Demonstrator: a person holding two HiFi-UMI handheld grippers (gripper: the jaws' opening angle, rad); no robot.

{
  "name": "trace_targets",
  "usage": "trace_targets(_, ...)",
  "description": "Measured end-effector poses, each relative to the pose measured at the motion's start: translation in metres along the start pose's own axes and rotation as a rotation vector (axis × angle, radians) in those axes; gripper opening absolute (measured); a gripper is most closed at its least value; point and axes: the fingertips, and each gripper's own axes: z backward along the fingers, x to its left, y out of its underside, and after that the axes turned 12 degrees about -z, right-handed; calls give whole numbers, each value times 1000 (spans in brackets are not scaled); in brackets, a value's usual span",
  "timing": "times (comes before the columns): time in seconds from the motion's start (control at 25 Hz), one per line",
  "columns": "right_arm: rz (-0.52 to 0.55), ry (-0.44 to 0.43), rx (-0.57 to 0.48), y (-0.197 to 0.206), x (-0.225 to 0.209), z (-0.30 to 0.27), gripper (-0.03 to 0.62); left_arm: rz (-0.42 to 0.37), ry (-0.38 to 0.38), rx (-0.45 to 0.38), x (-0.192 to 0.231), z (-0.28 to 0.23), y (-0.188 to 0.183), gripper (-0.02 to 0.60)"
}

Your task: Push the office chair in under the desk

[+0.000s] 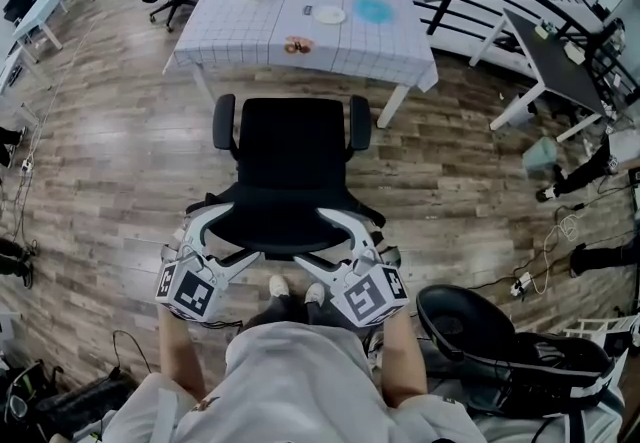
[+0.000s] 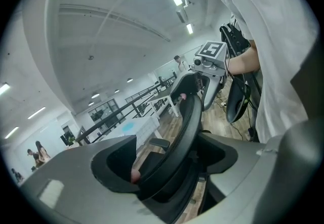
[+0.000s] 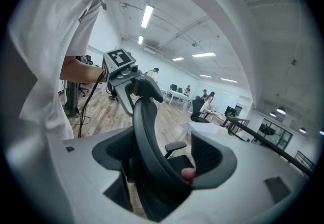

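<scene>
A black office chair (image 1: 290,161) stands on the wood floor, facing a desk (image 1: 250,36) covered with a white gridded cloth. A gap of floor separates chair and desk. My left gripper (image 1: 232,236) and right gripper (image 1: 340,236) sit at the top edge of the backrest, left and right of its middle. In the left gripper view the backrest (image 2: 190,112) runs between the jaws of the left gripper (image 2: 169,160), pads against it. The right gripper (image 3: 157,167) holds the backrest (image 3: 144,132) the same way.
On the desk lie a white plate (image 1: 330,15), a blue plate (image 1: 372,9) and a small brown item (image 1: 297,45). A second black chair (image 1: 480,331) lies at my lower right, with cables (image 1: 560,231) on the floor. More desks (image 1: 560,61) stand to the right.
</scene>
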Motion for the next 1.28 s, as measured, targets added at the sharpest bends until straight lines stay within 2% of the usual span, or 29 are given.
trace_targets(0.36, -10, -15, 8, -2, -7, -5, 360, 2, -15, -22, 8, -3, 2, 376)
trace_targets(0.8, -14, -7, 34, 4, -17, -17, 360, -13, -5, -8, 18, -12, 13, 371)
trace_targets(1.28, -13, -15, 18, -2, -41, -24, 360, 3, -5, -14, 38, -26, 15, 376)
